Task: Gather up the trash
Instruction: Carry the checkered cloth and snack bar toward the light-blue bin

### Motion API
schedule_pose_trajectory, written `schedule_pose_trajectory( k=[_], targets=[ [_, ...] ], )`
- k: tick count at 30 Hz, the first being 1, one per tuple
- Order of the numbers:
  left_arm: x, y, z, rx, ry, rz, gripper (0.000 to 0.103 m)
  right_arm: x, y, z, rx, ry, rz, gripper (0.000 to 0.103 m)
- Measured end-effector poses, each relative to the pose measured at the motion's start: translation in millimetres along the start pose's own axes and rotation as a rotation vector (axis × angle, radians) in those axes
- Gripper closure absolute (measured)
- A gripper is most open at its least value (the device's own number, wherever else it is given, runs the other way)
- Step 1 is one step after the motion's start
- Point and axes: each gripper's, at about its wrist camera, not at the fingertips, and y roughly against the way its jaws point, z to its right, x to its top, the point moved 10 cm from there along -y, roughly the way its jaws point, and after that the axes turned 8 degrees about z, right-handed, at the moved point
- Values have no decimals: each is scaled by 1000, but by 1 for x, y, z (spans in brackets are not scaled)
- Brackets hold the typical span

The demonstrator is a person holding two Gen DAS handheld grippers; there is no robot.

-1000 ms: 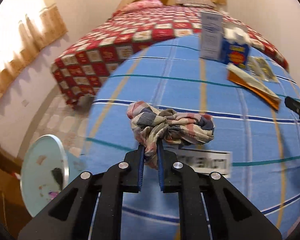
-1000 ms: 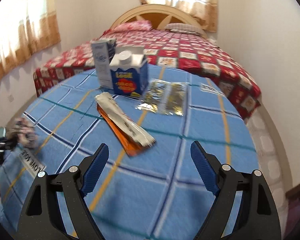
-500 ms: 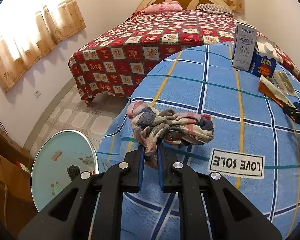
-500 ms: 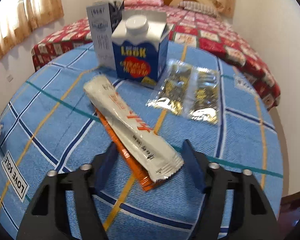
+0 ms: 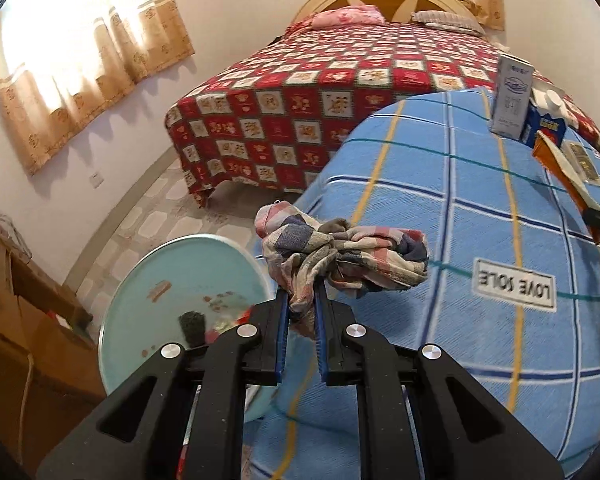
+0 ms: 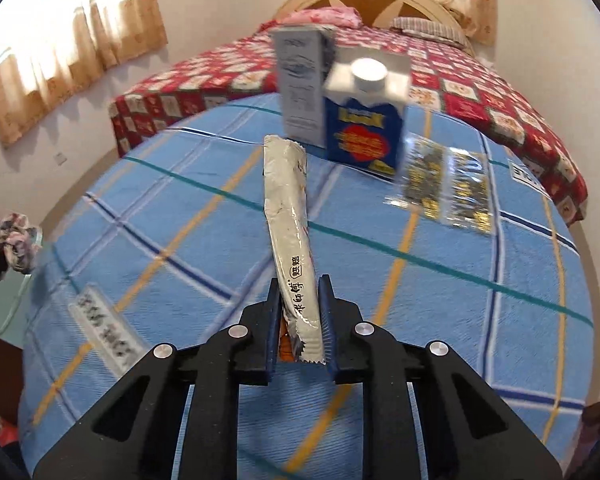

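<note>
The left gripper (image 5: 301, 300) is clamped on a crumpled plaid cloth rag (image 5: 342, 258), with the round pale-green bin (image 5: 148, 276) at its eight o'clock. The right gripper's (image 6: 300, 300) jaws are closing on the near end of a long silver-grey foil snack wrapper (image 6: 290, 220) lying toward twelve o'clock on the blue checked tablecloth (image 6: 460, 300). Best to lift only once the pads bite the crimped end squarely, since slick foil could slip.

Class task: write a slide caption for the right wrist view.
Right gripper closing on a long white wrapper above the blue checked bedspread.
</note>
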Motion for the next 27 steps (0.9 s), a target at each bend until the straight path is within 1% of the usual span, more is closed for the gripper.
schedule_pose_trajectory(
  k=[2, 4, 5, 14, 21, 27],
  targets=[
    [-5, 2, -11, 13, 12, -5, 92, 3, 4, -21, 32, 18, 15, 84],
    [-9, 4, -23, 28, 21, -12, 92, 4, 6, -32, 47, 29, 23, 84],
    [-12, 4, -29, 34, 26, -16, 92, 6, 7, -46, 62, 44, 32, 84],
    [-28, 8, -70, 86, 63, -31, 92, 12, 8, -107, 126, 100, 56, 84],
    [-38, 9, -92, 113, 82, -40, 92, 9, 9, -138, 157, 135, 62, 84],
    [-42, 15, -97, 111, 80, -35, 92, 7, 10, -157, 178, 150, 63, 84]
  ],
)
